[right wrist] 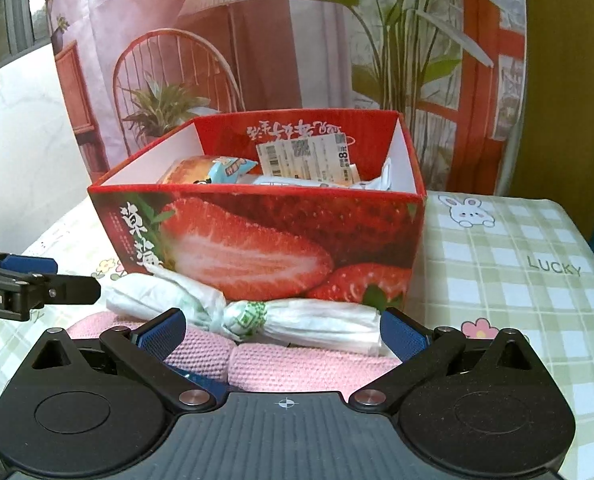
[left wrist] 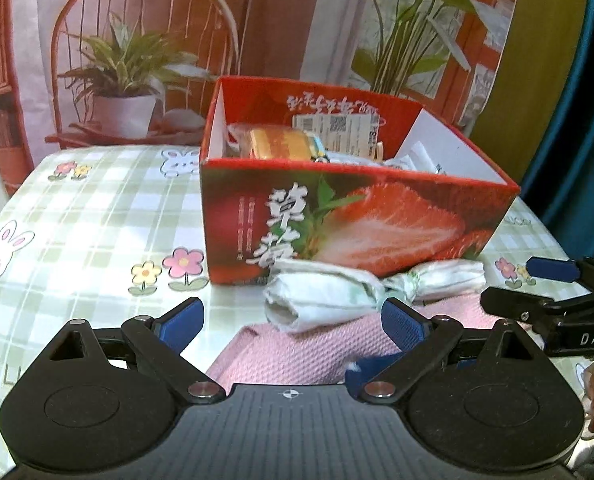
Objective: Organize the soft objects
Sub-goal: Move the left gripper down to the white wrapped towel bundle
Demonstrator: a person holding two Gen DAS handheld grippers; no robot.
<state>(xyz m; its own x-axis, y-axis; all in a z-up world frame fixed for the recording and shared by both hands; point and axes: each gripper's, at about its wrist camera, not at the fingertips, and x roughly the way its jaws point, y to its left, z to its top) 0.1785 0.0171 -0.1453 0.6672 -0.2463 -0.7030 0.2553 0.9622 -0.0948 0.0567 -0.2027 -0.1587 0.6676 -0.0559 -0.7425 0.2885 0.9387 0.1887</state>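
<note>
box [right wrist: 257, 236]: 1 | white rolls [right wrist: 297, 320] just in front of box: 2, joined at a twisted middle | pink cloth [right wrist: 297, 372] in front of box, under rolls: 1 | wrapped cake [left wrist: 277, 144] inside box: 1 | label sheet [right wrist: 305, 156] inside box: 1

A glossy printed cardboard box [right wrist: 257, 240], white and matt inside, stands on a smooth, faintly shiny checked tablecloth [right wrist: 517, 280]. Before it lie a crinkled white paper-like twisted wrapper [right wrist: 297, 320] and a pink cloth [right wrist: 297, 368] of coarse, nubbly knit. The left gripper [left wrist: 293, 320] and right gripper [right wrist: 283, 332] show matt black plastic arms, finely ribbed blue pads and small bright metal pivots.
</note>
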